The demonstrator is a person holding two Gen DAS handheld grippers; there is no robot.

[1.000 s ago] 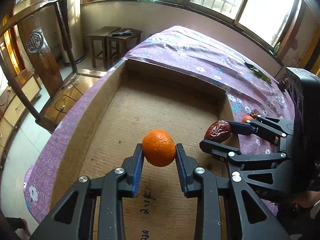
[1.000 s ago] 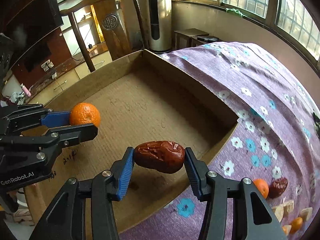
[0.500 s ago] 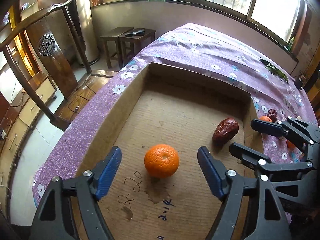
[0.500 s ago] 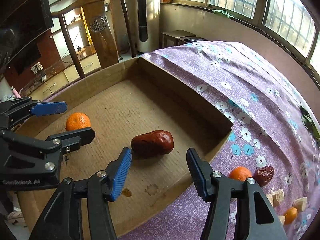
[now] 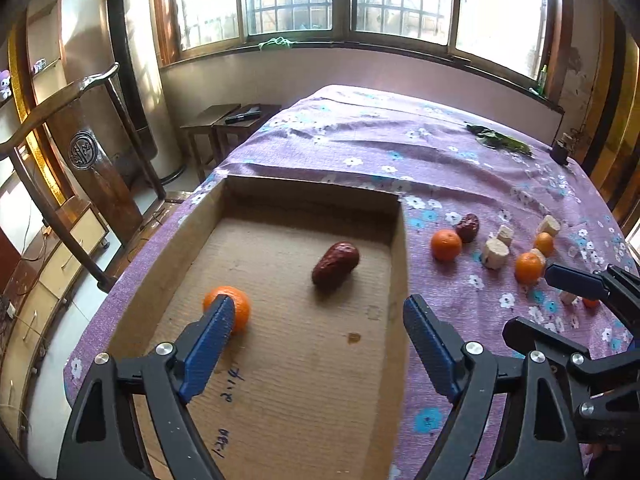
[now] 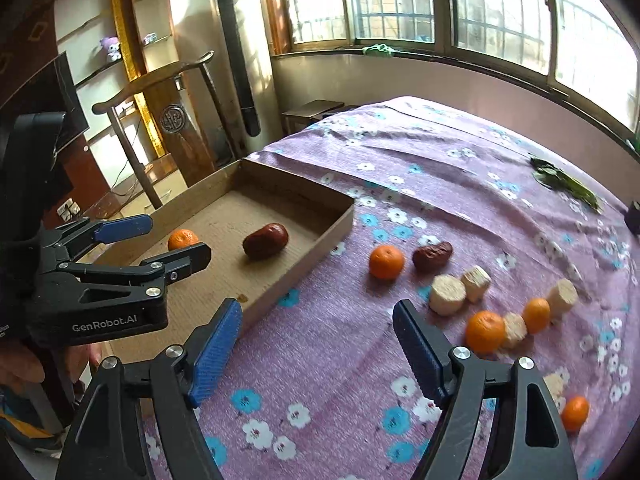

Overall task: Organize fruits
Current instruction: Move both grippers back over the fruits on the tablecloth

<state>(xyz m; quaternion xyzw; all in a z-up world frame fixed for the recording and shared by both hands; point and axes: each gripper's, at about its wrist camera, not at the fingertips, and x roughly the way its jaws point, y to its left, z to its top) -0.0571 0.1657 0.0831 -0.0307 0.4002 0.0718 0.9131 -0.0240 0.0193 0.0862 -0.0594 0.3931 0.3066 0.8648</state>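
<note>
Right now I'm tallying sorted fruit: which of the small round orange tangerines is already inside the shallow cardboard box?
The small round orange tangerine by the left gripper, lying in the shallow cardboard box near the wrinkled dark-red date. The other tangerines sit outside on the purple flowered cloth.

Two black plastic two-finger grippers are seen. The left gripper [image 5: 316, 332] is built of angular black arms with triangular cut-outs, studded with round silver screws, and its fingers [image 5: 208, 346] are faced with ribbed blue pads. The same build is shown by the right gripper [image 6: 318, 344]. White lettering reading "GenRobot.AI" is printed on the left gripper's black body in the right wrist view. A patch of bare skin is glimpsed beneath that body.
</note>
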